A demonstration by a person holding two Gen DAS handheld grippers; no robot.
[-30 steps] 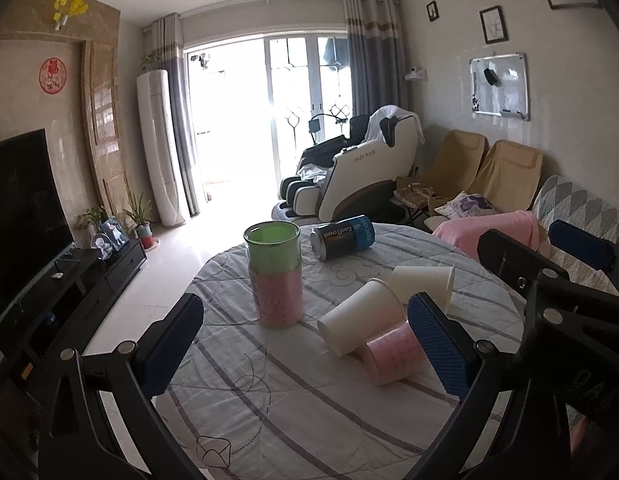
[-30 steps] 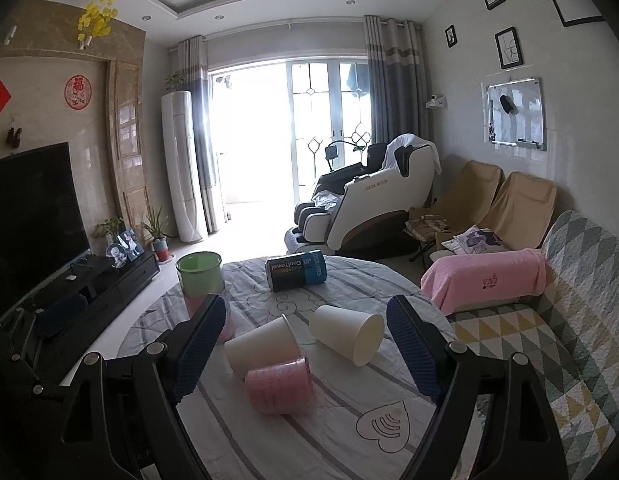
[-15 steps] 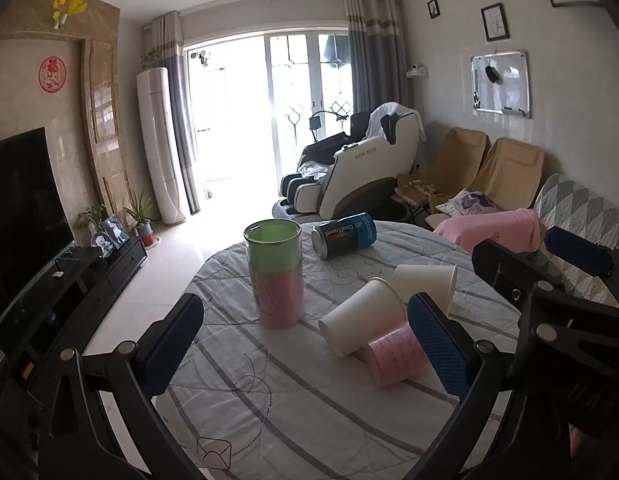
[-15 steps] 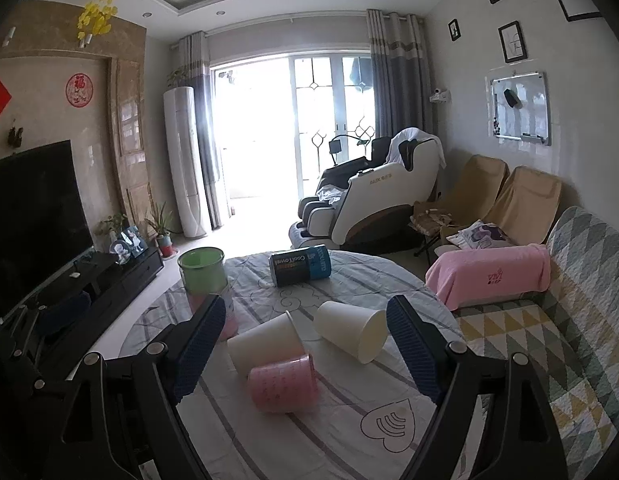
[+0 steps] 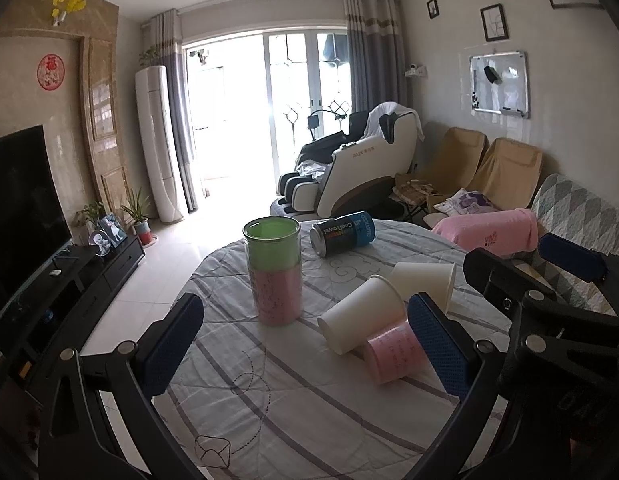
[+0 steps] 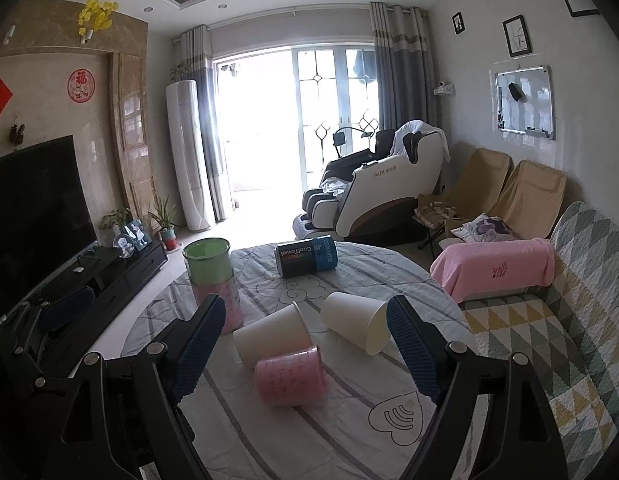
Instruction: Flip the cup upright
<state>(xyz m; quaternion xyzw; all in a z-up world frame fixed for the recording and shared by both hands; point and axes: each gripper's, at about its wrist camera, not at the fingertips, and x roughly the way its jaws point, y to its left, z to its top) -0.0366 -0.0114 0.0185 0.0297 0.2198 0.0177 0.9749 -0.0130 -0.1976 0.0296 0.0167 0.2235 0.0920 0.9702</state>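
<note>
From the left wrist view, my left hand-held gripper (image 5: pixel 305 344) is released, jaws wide apart and holding nothing, hovering above the near edge of the round surface (image 5: pixel 293 408). I judge I am at the approach step: no cup is grasped yet. Left of centre stands an upright stack, a green cup (image 5: pixel 272 241) nested in a pink cup (image 5: pixel 278 297); the green one looks empty as far as I can see into its mouth. To the right lie three toppled cups in a cluster: a white paper cup (image 5: pixel 359 319) on its side, a second white paper cup (image 5: pixel 427 282) just behind it, and a pink plastic cup (image 5: pixel 393 356) nearest me, partly hidden by my right finger. A dark can (image 5: pixel 342 233) lies on its side at the far edge. My right hand-held gripper (image 5: pixel 557 268) shows at the right, over the surface's right edge.

From the right wrist view, the right hand-held gripper (image 6: pixel 305 344) is also released and empty, its spread jaws framing the cluster. The pink plastic cup (image 6: pixel 290 376) lies on its side, touching the nearer white paper cup (image 6: pixel 271 336); the other white paper cup (image 6: pixel 355 326) lies to the right with its mouth turned toward me, and it is empty. The green-and-pink stack (image 6: pixel 213 280) stands at far left, the can (image 6: pixel 306 255) beyond.

My next move, I think, calls for lowering onto one toppled cup, closing gently across its wall so it does not crush, then rotating it mouth up.
</note>
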